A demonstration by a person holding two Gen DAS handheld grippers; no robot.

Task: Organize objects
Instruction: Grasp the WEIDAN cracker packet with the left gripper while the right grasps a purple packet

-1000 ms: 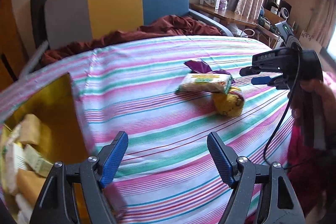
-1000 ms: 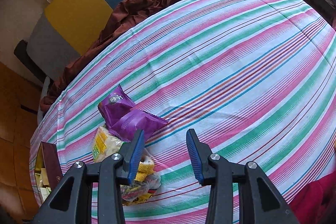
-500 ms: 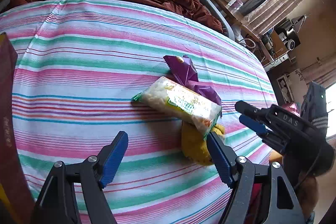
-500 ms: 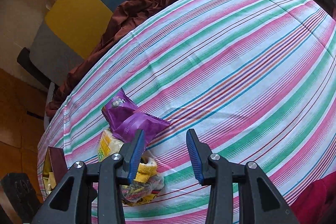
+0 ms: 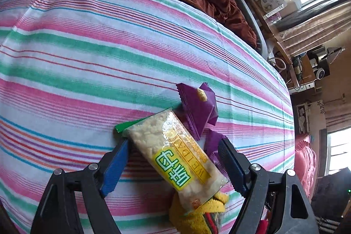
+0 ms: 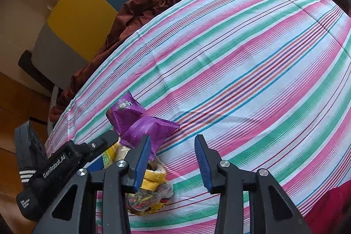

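Note:
A clear rice-cracker packet (image 5: 173,155) with a green and yellow label lies on the striped tablecloth (image 5: 87,58), across a yellow snack bag (image 5: 193,216). Two purple packets (image 5: 197,106) lie just behind it. My left gripper (image 5: 173,166) is open, its jaws on either side of the cracker packet without closing on it. In the right wrist view the purple packets (image 6: 140,120) and the yellow bag (image 6: 151,190) sit at lower left. My right gripper (image 6: 172,163) is open and empty, hovering beside the purple packets. The left gripper's body (image 6: 50,168) enters from the left.
A chair (image 6: 94,6) with yellow, blue and grey back panels stands behind the table, with a dark red cloth (image 6: 140,14) draped on it. A wooden side table (image 5: 276,21) with boxes is at the far right. The tablecloth (image 6: 252,80) stretches to the right.
My left gripper has swung away from the box at the left and moved down to the snacks, so the cracker packet now lies between its jaws. The right gripper has barely moved.

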